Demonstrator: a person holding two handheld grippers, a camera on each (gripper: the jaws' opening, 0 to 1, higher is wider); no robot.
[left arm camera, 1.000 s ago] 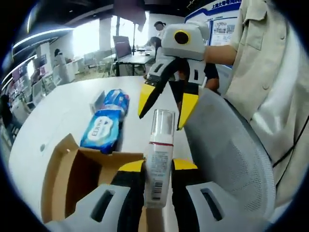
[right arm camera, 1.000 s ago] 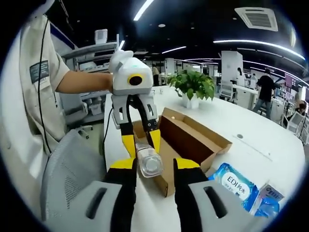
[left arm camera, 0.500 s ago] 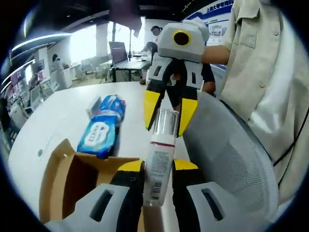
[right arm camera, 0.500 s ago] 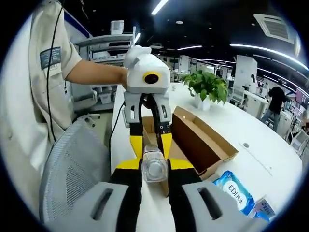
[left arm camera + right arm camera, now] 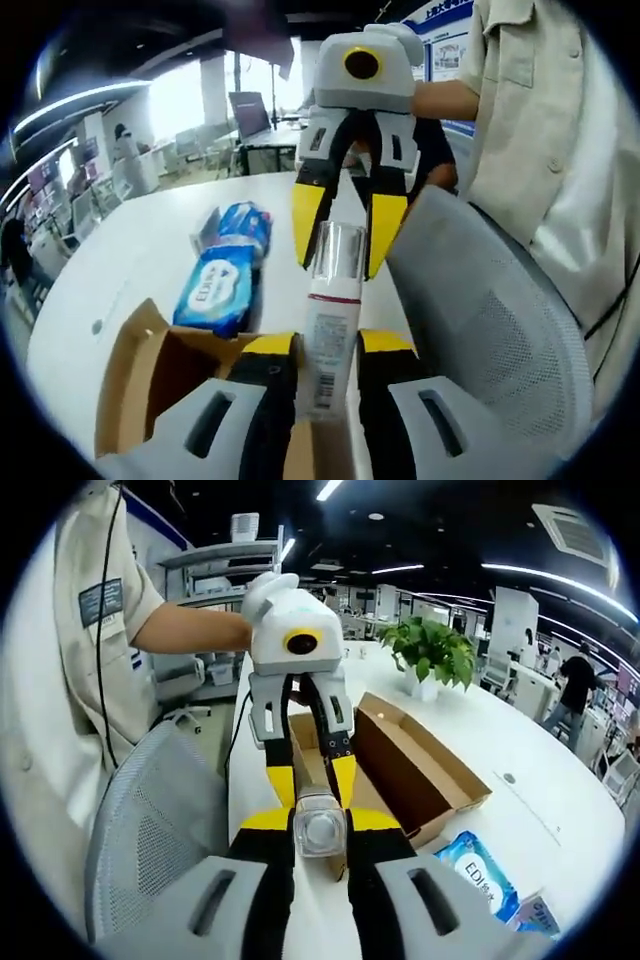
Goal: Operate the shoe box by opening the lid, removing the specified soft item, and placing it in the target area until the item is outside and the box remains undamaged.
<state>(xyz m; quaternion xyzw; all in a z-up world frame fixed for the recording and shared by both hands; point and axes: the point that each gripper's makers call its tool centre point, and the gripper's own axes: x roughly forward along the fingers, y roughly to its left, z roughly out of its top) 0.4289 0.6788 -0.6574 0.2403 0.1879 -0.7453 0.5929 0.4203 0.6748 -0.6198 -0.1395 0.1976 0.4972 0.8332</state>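
Jaws of both grippers hide bottle [image 5: 330,320] sides; label unreadable.

The bottle [image 5: 330,325] is a slim white tube with a clear cap and a printed label, held off the tabletop [image 5: 130,250], its cap pointing toward twelve o'clock in the left gripper view. The cardboard shoe box [image 5: 400,765] stands open on the tabletop, flaps raised, at about one o'clock from the bottle in the right gripper view.
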